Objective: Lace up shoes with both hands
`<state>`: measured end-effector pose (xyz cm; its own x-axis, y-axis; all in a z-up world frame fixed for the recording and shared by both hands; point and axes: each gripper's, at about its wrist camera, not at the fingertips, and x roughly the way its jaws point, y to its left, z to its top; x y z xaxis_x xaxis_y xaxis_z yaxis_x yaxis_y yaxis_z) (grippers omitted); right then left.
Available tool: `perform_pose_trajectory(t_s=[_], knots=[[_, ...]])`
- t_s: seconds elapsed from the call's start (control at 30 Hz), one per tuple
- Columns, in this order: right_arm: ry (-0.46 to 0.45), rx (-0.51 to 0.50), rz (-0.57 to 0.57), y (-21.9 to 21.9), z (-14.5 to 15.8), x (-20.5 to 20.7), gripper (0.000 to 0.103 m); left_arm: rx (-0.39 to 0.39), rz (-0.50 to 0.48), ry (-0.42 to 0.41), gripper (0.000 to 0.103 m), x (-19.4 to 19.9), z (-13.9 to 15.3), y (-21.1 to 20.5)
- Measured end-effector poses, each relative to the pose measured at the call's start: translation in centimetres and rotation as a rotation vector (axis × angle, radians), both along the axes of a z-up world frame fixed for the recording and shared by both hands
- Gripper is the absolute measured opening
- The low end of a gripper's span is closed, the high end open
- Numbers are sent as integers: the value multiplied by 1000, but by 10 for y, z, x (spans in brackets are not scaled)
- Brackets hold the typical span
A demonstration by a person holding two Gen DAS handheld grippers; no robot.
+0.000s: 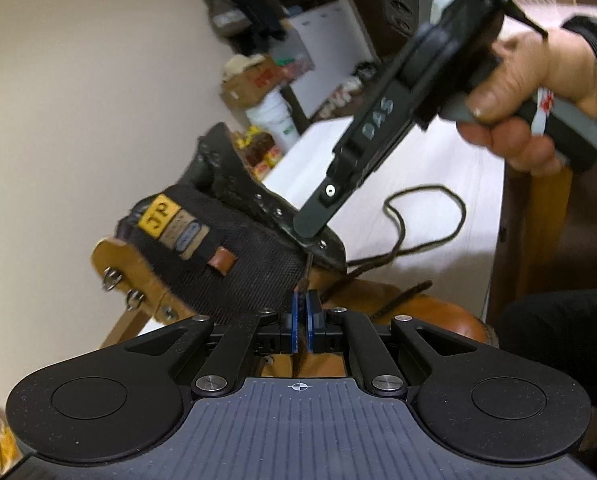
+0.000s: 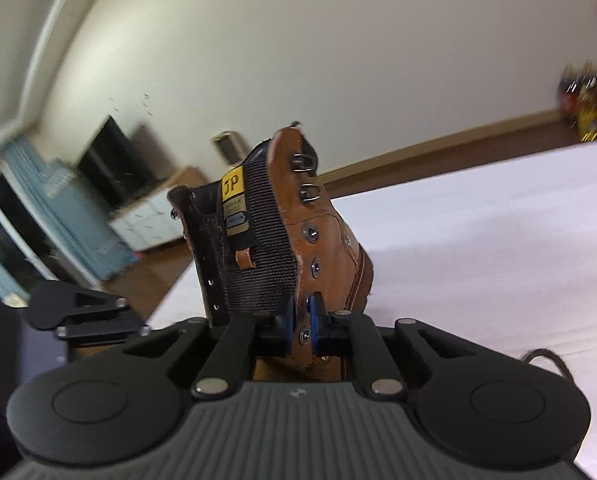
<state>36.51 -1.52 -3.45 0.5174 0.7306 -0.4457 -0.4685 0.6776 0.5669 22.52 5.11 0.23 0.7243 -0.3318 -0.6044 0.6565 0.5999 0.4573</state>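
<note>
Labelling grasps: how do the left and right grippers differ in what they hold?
Left gripper pinches the thin dark lace; right gripper clamps the brown eyelet flap of the boot. The left gripper's jaws nearly touch; the right gripper's stand slightly apart around the leather. Shared: both are shut on something and have blue pads.

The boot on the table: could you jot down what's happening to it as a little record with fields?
Boot: brown leather, on the white table
Tongue label: yellow, reads JP
Lace: dark, loose loop lying on the table
Left tool: shut on the lace
Right tool: shut on the eyelet flap
</note>
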Motion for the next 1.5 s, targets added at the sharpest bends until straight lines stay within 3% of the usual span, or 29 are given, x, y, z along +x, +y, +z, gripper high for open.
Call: perform_pose_trajectory(t_s=[0.4, 0.5, 0.6, 0.7, 0.77, 0.83, 0.9, 1.1, 1.13, 1.2, 1.33, 1.5], knots=[[-9, 30, 20, -2, -1, 4, 7, 139, -61, 45, 4, 20, -3, -36], [-14, 22, 30, -17, 11, -4, 8, 161, -70, 49, 4, 24, -3, -43], [-17, 72, 39, -28, 12, -5, 10, 171, -76, 57, 4, 27, -6, -47], [-6, 112, -13, -52, 7, -6, 19, 158, -76, 57, 4, 27, -9, -43], [68, 163, -47, -72, -8, -2, 21, 145, -74, 55, 4, 26, -11, -40], [125, 217, -53, -79, -21, 2, 21, 137, -72, 54, 4, 25, -12, -39], [211, 338, -54, -91, -40, 7, 21, 138, -71, 51, 4, 24, -13, -39], [317, 540, -8, -93, -63, 21, 20, 132, -69, 56, 4, 26, -11, -39], [324, 556, 5, -93, -64, 23, 20, 130, -68, 56, 4, 26, -11, -38], [334, 573, 25, -91, -67, 28, 3, 122, -65, 54, 4, 25, -11, -36], [340, 572, 11, -95, -68, 30, 2, 59, -31, 61, 6, 19, -5, -27], [217, 511, -132, -147, -45, 15, 2, -59, 62, 61, 13, -16, 16, 15]])
